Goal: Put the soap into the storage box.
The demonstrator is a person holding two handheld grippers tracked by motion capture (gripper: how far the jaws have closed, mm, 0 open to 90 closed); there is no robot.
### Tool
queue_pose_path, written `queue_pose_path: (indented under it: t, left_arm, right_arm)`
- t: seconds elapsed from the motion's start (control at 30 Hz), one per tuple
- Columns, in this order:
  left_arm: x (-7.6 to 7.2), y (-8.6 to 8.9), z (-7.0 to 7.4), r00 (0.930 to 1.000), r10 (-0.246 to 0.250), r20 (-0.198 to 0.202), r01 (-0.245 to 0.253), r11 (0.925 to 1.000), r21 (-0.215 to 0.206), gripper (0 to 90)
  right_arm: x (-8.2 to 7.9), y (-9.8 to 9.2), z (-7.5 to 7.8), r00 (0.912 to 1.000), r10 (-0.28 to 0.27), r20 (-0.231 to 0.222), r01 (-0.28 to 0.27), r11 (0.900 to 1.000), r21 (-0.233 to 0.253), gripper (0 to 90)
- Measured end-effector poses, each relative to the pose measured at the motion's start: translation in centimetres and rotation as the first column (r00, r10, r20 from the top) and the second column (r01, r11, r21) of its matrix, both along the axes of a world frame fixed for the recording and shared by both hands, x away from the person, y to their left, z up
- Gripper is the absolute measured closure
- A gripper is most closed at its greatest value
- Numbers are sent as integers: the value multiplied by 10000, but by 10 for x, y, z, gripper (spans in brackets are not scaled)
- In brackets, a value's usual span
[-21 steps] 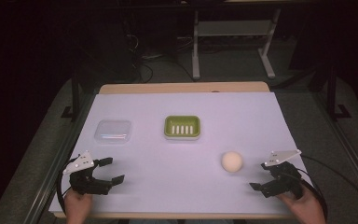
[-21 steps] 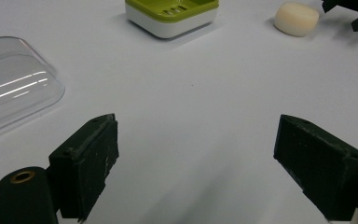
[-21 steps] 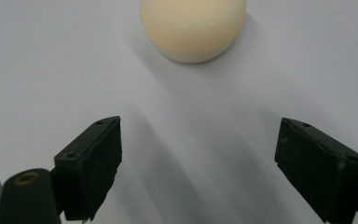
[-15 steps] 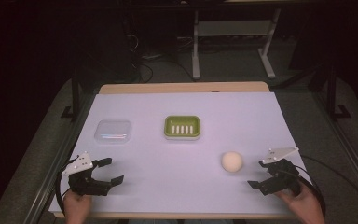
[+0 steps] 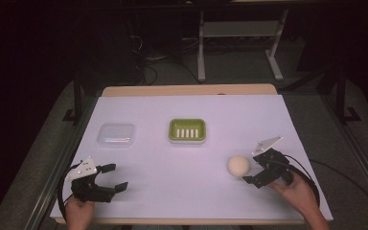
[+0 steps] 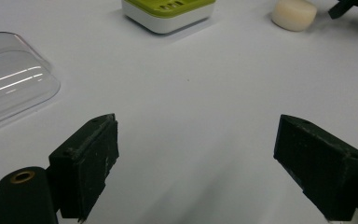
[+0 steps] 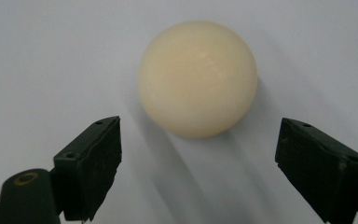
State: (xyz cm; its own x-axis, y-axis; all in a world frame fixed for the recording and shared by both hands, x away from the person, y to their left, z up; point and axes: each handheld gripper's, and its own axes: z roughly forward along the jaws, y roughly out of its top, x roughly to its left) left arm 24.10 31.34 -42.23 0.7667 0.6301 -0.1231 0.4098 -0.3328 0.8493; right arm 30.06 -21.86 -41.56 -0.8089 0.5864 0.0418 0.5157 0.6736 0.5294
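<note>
Cream-coloured smooth round soap ball lies just ahead of the right gripper, between its lines. Jaws stand wide apart, not touching it. Left gripper gapes too.

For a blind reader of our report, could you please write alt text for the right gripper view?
A round cream-coloured soap lies on the white table, just ahead of the open right gripper and not yet between its two black jaws, which rise from the bottom corners, wide apart.
</note>
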Motion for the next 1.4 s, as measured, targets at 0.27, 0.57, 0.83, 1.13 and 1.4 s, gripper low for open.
queue_pose_path:
  t: [0.27,0.57,0.83,1.13,1.4]
  left_arm:
    - [2,0,-1,10000,-2,-65,3,9999,140,130]
    - [4,3,-2,9998,131,-181,-131,9999,24,130]
    - [4,4,-2,9998,182,-84,-183,9998,-19,130]
    - [4,6,-1,9997,225,-101,-226,9997,-42,130]
    - [5,8,-2,9995,276,-134,-277,9996,-107,130]
  right_arm:
    - [20,20,-4,9985,314,-447,-332,9986,-411,139]
    - [34,36,-12,9943,694,-814,-771,9924,-954,211]
    - [41,43,-8,9892,1065,-1006,-1164,9883,-988,226]
    - [66,65,11,9851,1540,-769,-1606,9830,-891,227]
    - [90,84,21,9800,1891,-615,-1927,9794,-599,227]
